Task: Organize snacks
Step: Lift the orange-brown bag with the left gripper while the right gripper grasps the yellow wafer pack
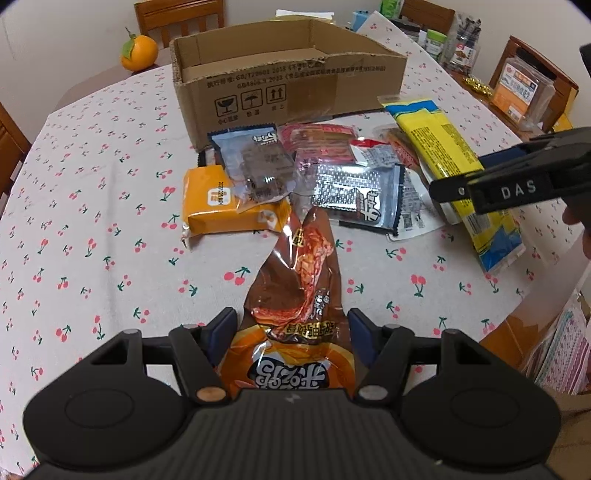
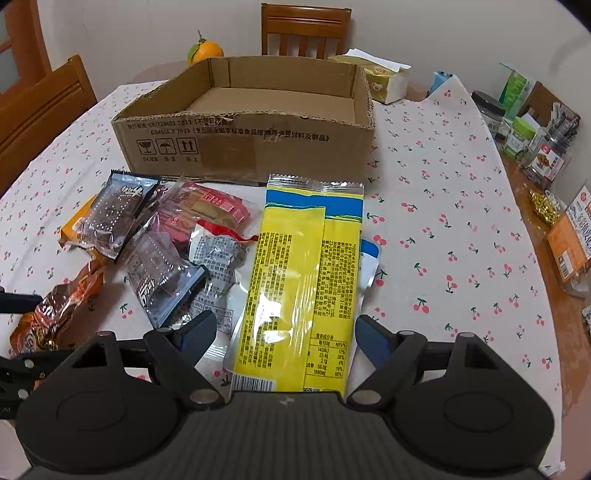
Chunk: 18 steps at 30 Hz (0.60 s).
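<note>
An orange-and-brown snack bag (image 1: 295,280) runs lengthwise between my left gripper's fingers, and the left gripper (image 1: 291,325) is shut on its near end. A long yellow-and-blue packet (image 2: 303,266) lies on the cherry-print cloth between the fingers of my right gripper (image 2: 286,332). Its jaws are open, with a gap on the left side. The left wrist view shows that gripper (image 1: 498,184) over the yellow packet (image 1: 443,147). An open cardboard box (image 2: 243,136) stands behind the snacks, with nothing visible inside. Dark packets (image 2: 162,273), a red packet (image 2: 207,214) and an orange pack (image 1: 214,206) lie in a heap.
An orange fruit (image 1: 139,51) sits beyond the box at the back left. Jars and packets (image 2: 546,155) crowd the table's right side, and a tissue box (image 2: 388,81) stands at the back. Wooden chairs (image 2: 306,29) ring the table. The table's right edge (image 1: 535,306) is close.
</note>
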### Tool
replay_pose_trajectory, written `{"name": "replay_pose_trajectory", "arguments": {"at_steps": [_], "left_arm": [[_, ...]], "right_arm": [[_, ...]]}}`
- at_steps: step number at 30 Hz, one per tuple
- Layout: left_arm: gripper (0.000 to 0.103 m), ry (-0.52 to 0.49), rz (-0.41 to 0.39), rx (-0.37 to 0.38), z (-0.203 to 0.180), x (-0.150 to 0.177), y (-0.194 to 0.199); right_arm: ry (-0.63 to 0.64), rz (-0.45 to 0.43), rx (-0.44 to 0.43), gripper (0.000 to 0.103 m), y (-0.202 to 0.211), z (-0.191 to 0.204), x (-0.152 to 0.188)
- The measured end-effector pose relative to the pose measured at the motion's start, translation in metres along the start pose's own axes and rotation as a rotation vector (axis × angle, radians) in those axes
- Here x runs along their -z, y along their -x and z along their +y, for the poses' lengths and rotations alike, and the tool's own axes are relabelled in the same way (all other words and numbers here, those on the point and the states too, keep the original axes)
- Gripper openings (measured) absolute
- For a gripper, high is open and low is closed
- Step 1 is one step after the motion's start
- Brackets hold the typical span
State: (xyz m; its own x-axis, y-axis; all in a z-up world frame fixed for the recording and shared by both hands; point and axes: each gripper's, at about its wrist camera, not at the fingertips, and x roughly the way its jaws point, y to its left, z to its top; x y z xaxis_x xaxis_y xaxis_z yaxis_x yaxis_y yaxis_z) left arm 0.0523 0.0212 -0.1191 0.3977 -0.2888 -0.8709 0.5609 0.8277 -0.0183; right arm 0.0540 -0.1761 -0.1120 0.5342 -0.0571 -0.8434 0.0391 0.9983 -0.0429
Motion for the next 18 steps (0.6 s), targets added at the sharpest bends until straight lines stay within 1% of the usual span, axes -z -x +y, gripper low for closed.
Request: {"name": "replay_pose_trajectory", "arguments": {"at_steps": [2,9,13,15,17,18], "left_arm": [[0.065,-0.006,0.003,0.002,0.000,-0.001,-0.001],[0.065,-0.012,0.009,0.012,0.001,-0.004,-0.002],[0.065,-0.026,0.011,0.014,0.001,-0.006,-0.004],[0.065,-0.029,0.014,0.012,0.002,-0.008,-0.005],[0.066,-0.034,0.014,0.013,0.002,-0.011,-0.004],[0.068,-0.038,0.007,0.010,0.002,-0.011,-0.003]], "right_arm": [[-0.002,0.005,0.002,0.080,-0.002,-0.001,-0.001],[0.014,0.016,0.025,0.080,-0.007,-0.001,-0.001],[0.014,0.021,0.021,0.079,-0.007,-0.003,0.000],[0.015,0.019,0.014,0.076,-0.007,-0.004,0.000],[0.016,0.018,0.010,0.070,-0.005,-0.004,0.000],[0.018,0.018,0.009,0.069,-0.005,-0.004,0.000]]}}
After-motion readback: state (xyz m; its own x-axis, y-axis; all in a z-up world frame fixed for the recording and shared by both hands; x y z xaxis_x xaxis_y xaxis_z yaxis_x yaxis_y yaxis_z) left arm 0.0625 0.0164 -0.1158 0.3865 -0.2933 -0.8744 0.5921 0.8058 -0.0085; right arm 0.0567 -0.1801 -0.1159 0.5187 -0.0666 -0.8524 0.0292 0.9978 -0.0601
